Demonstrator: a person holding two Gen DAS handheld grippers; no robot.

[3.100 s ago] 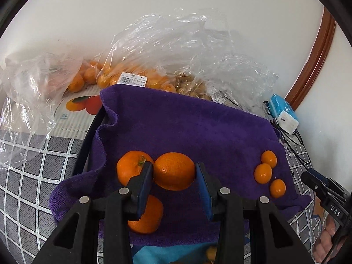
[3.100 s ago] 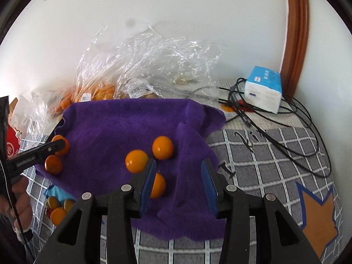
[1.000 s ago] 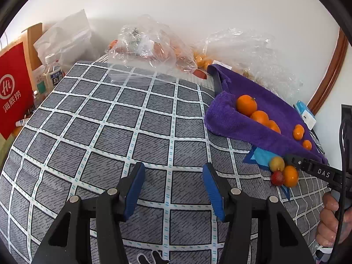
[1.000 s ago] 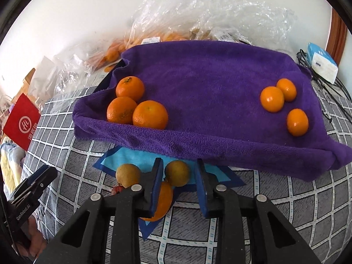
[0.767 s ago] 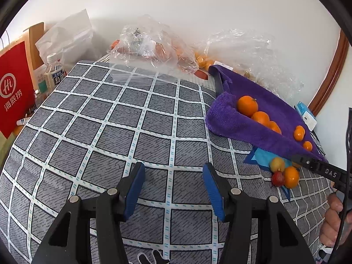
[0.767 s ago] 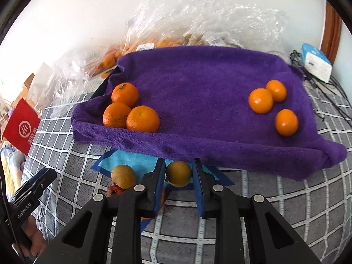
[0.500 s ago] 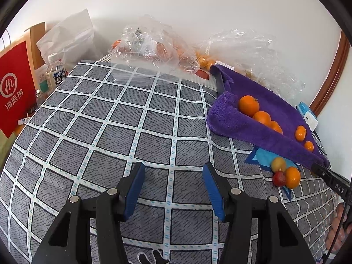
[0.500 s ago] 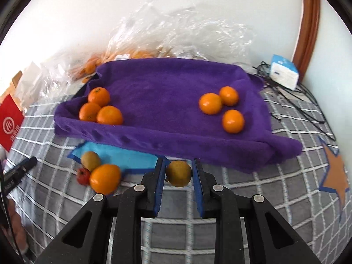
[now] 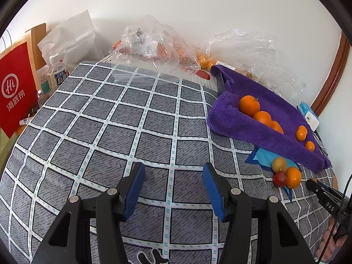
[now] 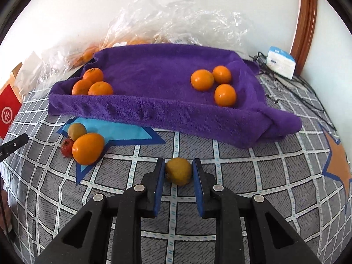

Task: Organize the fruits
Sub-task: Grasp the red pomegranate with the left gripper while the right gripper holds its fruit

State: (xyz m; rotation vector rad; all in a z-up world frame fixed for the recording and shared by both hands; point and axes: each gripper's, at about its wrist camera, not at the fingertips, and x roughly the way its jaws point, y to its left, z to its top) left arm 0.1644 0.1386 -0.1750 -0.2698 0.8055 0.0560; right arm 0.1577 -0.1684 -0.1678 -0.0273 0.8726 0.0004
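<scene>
**Yellow fruit gripped, bare cloth ahead**

Your right gripper clamps a yellow-brown fruit over bare checked tablecloth, just short of the purple towel edge. Your left gripper hangs spread wide, holding nothing, above bare checks; only its view shows the red bag.

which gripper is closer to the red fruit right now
Left. The left gripper's tip shows just left of the red fruit; the right gripper, jaws shut on a yellow fruit, sits farther right.
</scene>
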